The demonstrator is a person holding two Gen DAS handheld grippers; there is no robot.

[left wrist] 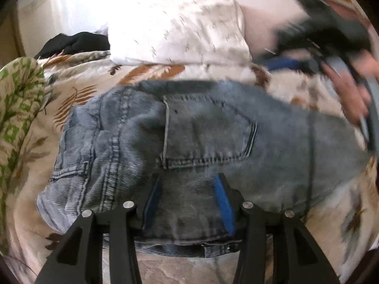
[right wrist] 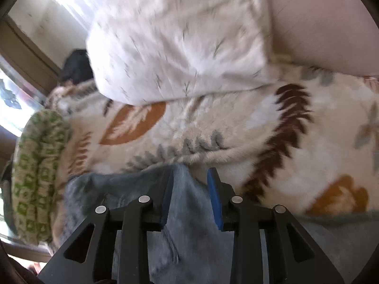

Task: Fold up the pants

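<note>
Two grippers are seen, one in each wrist view. The left gripper (left wrist: 188, 190) is set with its jaws partly spread; a thick fold of the one pair of blue jeans (left wrist: 201, 130) is pinched between its blue pads (left wrist: 223, 203), denim filling the whole gap. Just beyond its tips one back pocket (left wrist: 208, 132) is shown, and a stitched seam is seen to the left of the tips.

The right gripper (right wrist: 190, 189) is held with its jaws narrowly parted; a strip of the jeans (right wrist: 187, 203) lies between them, against the left pad, while a sliver of gap is left at the right pad, so no pinch is made there. In the left wrist view the right gripper (left wrist: 279, 60) appears blurred, up and to the right of the left tips, gripped by one hand (left wrist: 348, 94).

Under and beyond both grippers one leaf-patterned blanket (right wrist: 213, 127) is spread, the jeans lying on it; farther ahead one white pillow (left wrist: 180, 23) rests; to the left one green-patterned cloth (left wrist: 19, 94) is bunched; far left of the pillow one dark garment (left wrist: 75, 43) is seen.
</note>
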